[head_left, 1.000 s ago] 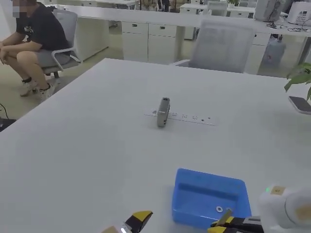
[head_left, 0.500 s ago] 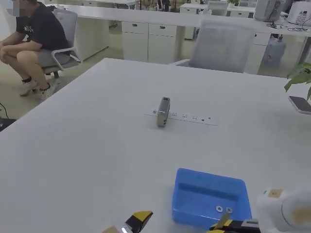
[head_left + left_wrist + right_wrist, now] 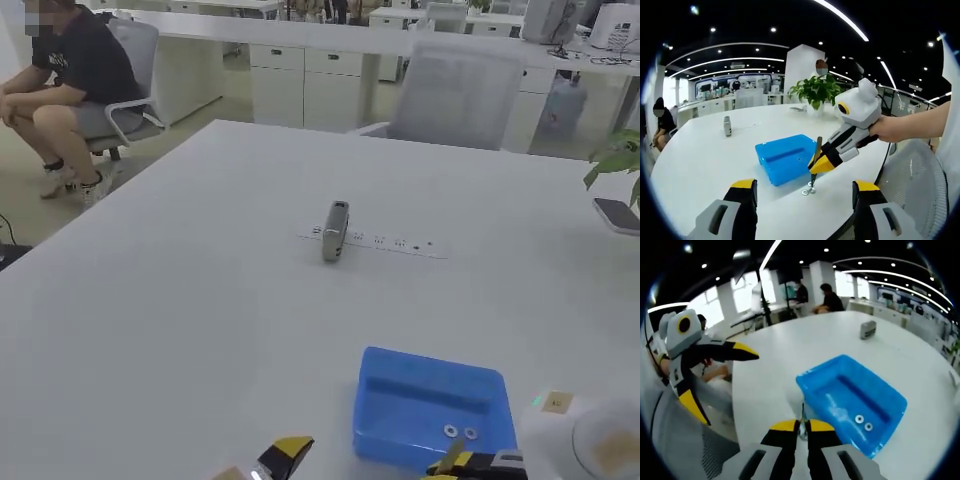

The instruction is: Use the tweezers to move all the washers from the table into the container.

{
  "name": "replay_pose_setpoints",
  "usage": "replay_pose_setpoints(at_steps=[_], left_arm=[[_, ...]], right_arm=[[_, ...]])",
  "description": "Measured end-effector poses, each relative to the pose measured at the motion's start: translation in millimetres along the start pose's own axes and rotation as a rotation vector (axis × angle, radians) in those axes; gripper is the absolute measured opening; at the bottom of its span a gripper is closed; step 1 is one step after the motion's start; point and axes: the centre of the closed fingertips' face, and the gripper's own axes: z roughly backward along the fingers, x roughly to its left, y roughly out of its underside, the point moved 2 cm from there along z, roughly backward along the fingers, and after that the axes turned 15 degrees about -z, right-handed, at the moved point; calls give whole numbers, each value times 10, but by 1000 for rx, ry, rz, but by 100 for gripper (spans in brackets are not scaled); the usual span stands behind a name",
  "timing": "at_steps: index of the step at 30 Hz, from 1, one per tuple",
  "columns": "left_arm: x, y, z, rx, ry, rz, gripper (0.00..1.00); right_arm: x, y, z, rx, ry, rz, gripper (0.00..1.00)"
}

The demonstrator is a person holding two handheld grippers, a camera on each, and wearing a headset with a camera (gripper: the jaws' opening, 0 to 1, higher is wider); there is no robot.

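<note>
A blue container (image 3: 430, 400) sits near the table's front edge with two washers (image 3: 459, 432) inside; they show again as washers (image 3: 863, 422) in the right gripper view. My right gripper (image 3: 801, 426) is shut on thin tweezers (image 3: 802, 412). In the left gripper view those tweezers (image 3: 817, 152) point down from the right gripper (image 3: 815, 167), tips just above two loose washers (image 3: 808, 191) on the table in front of the container (image 3: 785, 157). My left gripper (image 3: 805, 190) is open and holds nothing, a little short of those washers.
A small grey device (image 3: 336, 230) stands mid-table on a strip of white paper. A phone (image 3: 618, 215) lies at the right edge. A person (image 3: 70, 80) sits on a chair at far left. A potted plant (image 3: 815, 90) stands beyond the table.
A second washer now lies in the container. The right gripper with the tweezers has drawn back from the container toward the table's front edge. The left gripper has stayed put.
</note>
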Motion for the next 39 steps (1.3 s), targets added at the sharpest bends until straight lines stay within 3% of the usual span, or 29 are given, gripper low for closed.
replay_pose_setpoints(at_steps=[5,10,14,19,25,30,36,39], left_arm=[[0,3,-1,3,1,-1,79],[-8,8,-7,6,6,-8,78],[-7,6,-8,5,6,-7,78],[-6,6,-6,5,5,-8,78],[-12,7,-7,6,8,-12,78],[-8,6,-6,5,6,-12,78],[-4,6,-6,4,3,-11,78],[-3,8,-5,6,2,-12,77]], right_arm=[[11,67,-18,9,3,60,4],[11,62,1,5,5,69,3],[29,54,14,-26,-16,-21,3],[34,33,85,-41,-11,-37,3],[5,-99,214,-106,-11,-88,3],[10,-139,275,-114,-19,-100,3],[26,-254,363,-184,-90,-218,3],[-9,-273,389,-196,-99,-255,3]])
